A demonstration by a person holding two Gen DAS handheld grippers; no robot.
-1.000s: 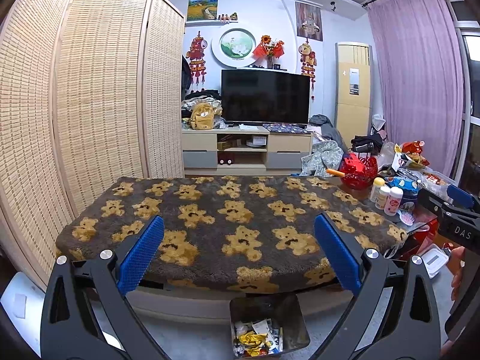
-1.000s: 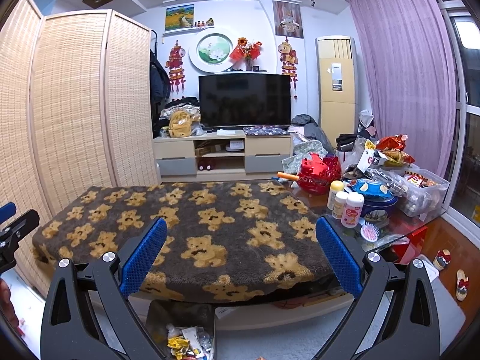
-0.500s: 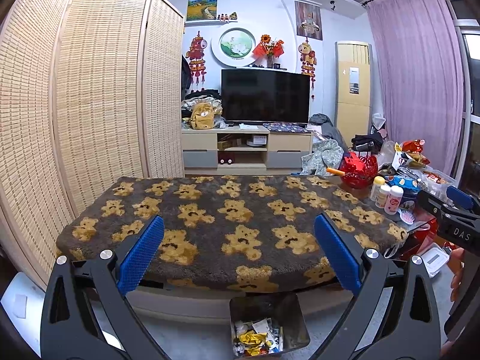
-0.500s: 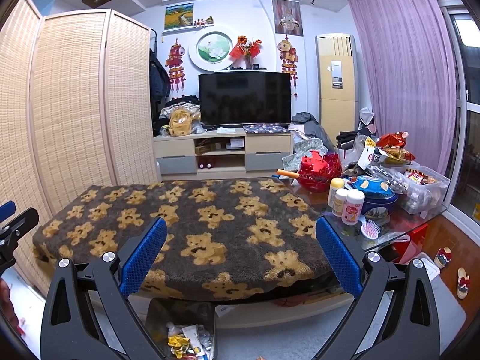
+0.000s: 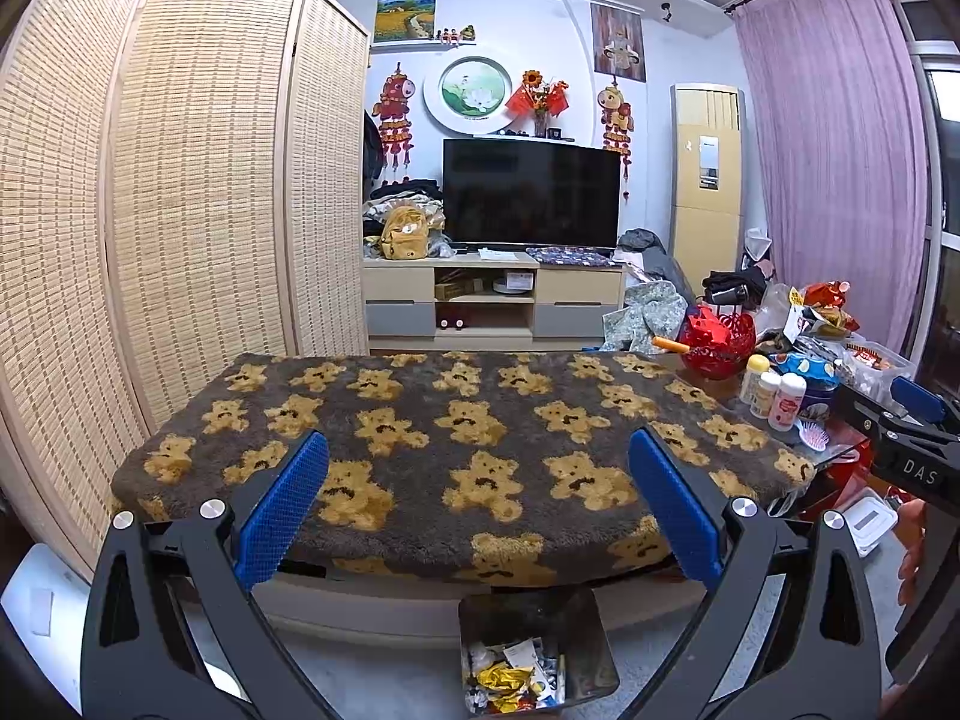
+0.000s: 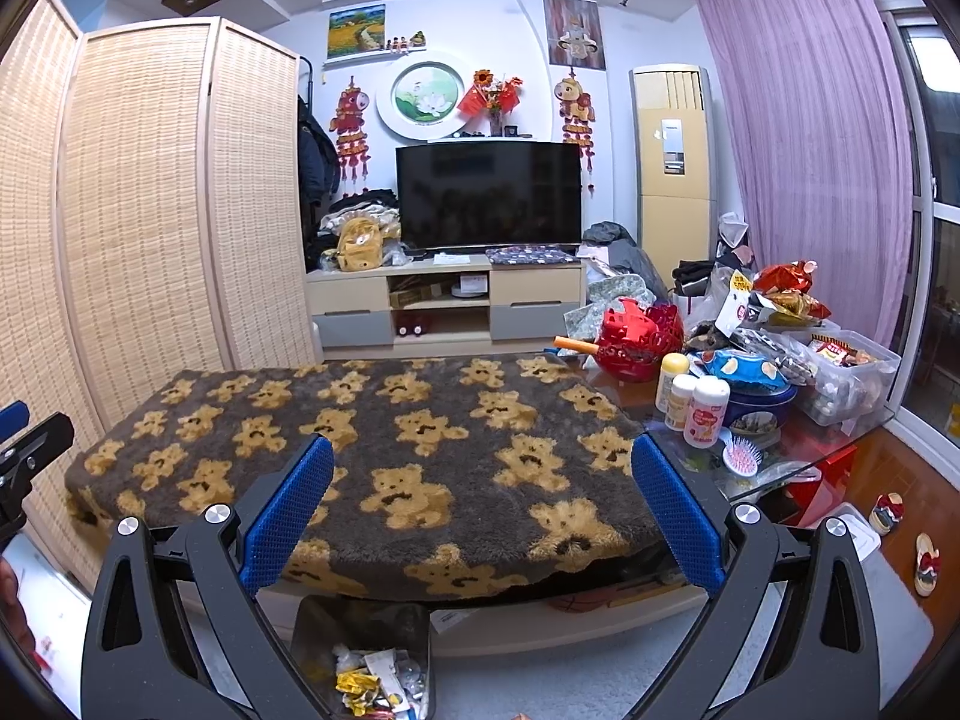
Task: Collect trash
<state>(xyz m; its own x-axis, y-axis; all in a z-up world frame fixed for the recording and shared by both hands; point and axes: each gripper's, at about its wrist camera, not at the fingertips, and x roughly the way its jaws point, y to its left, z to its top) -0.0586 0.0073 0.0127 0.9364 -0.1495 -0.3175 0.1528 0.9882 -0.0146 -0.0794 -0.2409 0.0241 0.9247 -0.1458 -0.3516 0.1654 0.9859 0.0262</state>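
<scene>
Both grippers are hanging wide open and empty over the bear-patterned blanket (image 5: 468, 450): left gripper (image 5: 480, 504), right gripper (image 6: 483, 507). The trash bin (image 5: 534, 654), already holding wrappers, is sitting on the floor below the desk edge, nearer the left fingers (image 5: 282, 510).

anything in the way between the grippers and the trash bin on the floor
Nothing visible does. The trash bin sits open on the floor before the bear blanket, below the open left gripper and right gripper.
</scene>
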